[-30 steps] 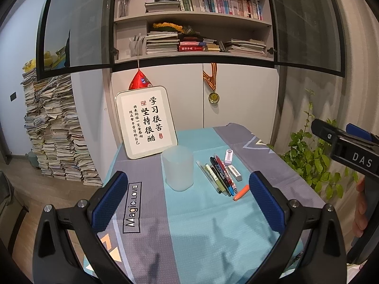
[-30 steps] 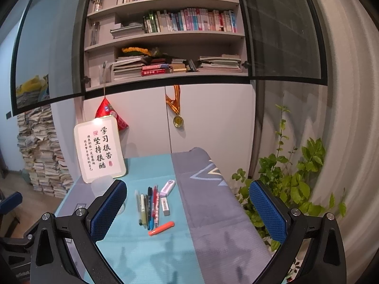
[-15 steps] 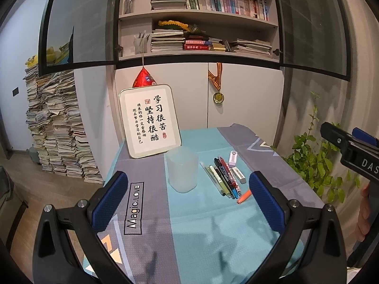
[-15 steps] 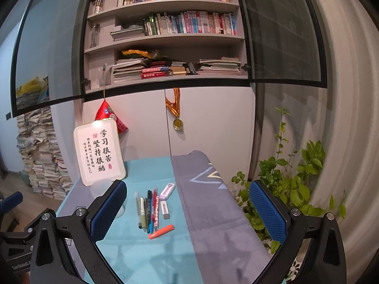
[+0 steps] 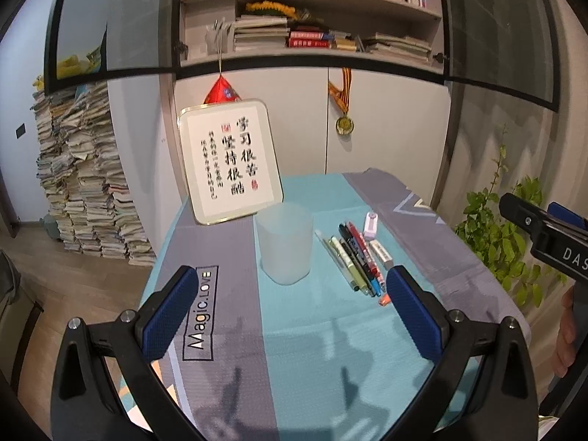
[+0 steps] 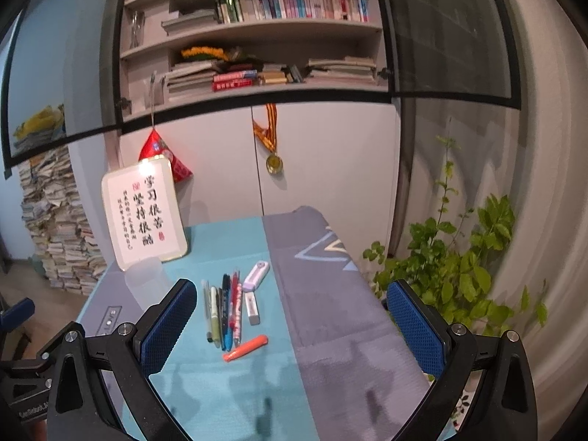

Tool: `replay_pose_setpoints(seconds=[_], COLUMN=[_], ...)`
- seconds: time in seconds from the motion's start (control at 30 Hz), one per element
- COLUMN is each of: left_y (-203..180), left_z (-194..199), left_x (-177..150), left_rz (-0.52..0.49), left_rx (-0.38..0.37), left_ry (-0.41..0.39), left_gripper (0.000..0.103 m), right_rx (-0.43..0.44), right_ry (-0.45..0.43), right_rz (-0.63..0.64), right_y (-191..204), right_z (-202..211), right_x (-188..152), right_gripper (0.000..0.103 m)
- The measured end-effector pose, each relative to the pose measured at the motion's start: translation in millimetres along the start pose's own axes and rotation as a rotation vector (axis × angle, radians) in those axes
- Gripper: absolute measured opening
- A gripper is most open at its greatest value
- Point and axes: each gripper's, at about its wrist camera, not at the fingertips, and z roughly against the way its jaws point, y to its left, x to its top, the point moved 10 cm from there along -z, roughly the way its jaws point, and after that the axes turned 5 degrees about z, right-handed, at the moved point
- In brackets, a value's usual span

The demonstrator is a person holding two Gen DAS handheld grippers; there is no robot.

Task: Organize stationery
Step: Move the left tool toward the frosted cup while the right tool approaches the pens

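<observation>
Currently both grippers, left (image 5: 288, 308) and right (image 6: 292, 321), hang spread wide, empty, over the table (image 6: 330, 330). Pens (image 6: 224, 312) lie in a row right of the frosted cup (image 5: 284, 242); orange marker (image 6: 245, 348), eraser (image 6: 253, 308), probably correction tape (image 6: 256, 276) beside them. Framed sign (image 5: 229, 165) behind.
</observation>
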Motion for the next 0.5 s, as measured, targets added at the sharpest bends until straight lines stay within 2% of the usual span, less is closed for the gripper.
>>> replay_pose_setpoints(seconds=[0.37,0.4,0.5], left_y=[18.3,20.1,27.5], left_z=[-46.7,-51.5,-67.4], left_x=[-10.9,-12.1,-16.3], left_rz=[0.035,0.04,0.059], left_rx=[0.019,0.018,0.022], left_ry=[0.088,0.098,0.127], left_gripper=[0.102,0.102,0.102], right_rx=[0.007,0.004,0.028], right_ry=[0.106,0.119,0.176], right_rz=[0.01,0.008,0.013], right_y=[8.1,8.2,11.5], right_z=[-50.8,-56.8,-75.3], right_x=[-15.2,-17.4,-25.5], right_gripper=[0.102,0.1,0.08])
